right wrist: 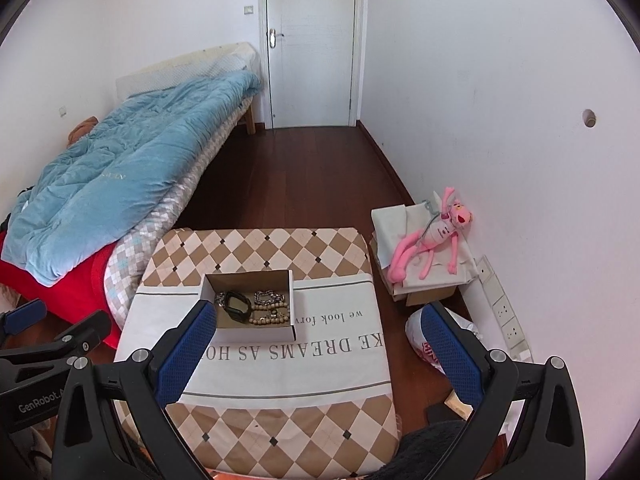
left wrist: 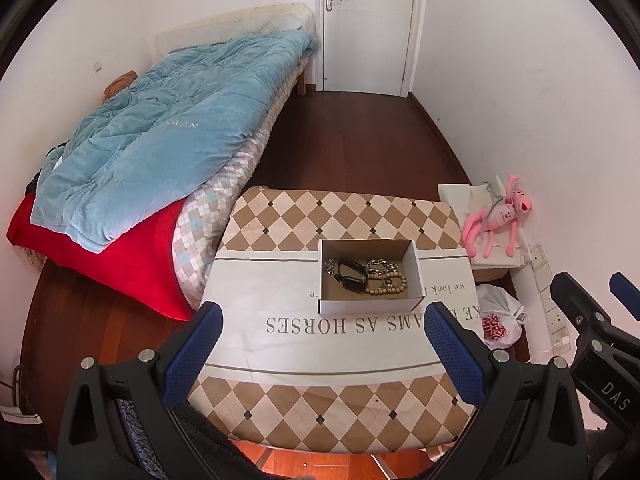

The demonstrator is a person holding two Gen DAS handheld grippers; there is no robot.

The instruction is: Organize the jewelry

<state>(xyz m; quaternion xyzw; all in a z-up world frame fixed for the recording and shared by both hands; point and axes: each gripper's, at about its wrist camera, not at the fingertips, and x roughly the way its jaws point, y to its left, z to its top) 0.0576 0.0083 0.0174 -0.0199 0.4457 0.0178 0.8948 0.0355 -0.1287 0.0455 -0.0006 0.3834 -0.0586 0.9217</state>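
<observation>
- Both grippers hover at the near edge of the table [left wrist: 256,216]: left gripper [left wrist: 322,332] and right gripper [right wrist: 316,330] each have jaws spread wide, holding nothing.
- All jewelry lies tangled in the cardboard box [left wrist: 370,308] around the table's middle: black watch [left wrist: 352,276], metal chain [left wrist: 380,267], wooden beads [left wrist: 386,286].
- Judged best: steady the box wall with one gripper, then pinch the watch strap with the other and lift slowly so the beads do not drag along.

Left of my counter [left wrist: 280,216] lies a blue quilt [left wrist: 168,136]; right, a pink plush toy [right wrist: 432,240], perhaps on boxes.
</observation>
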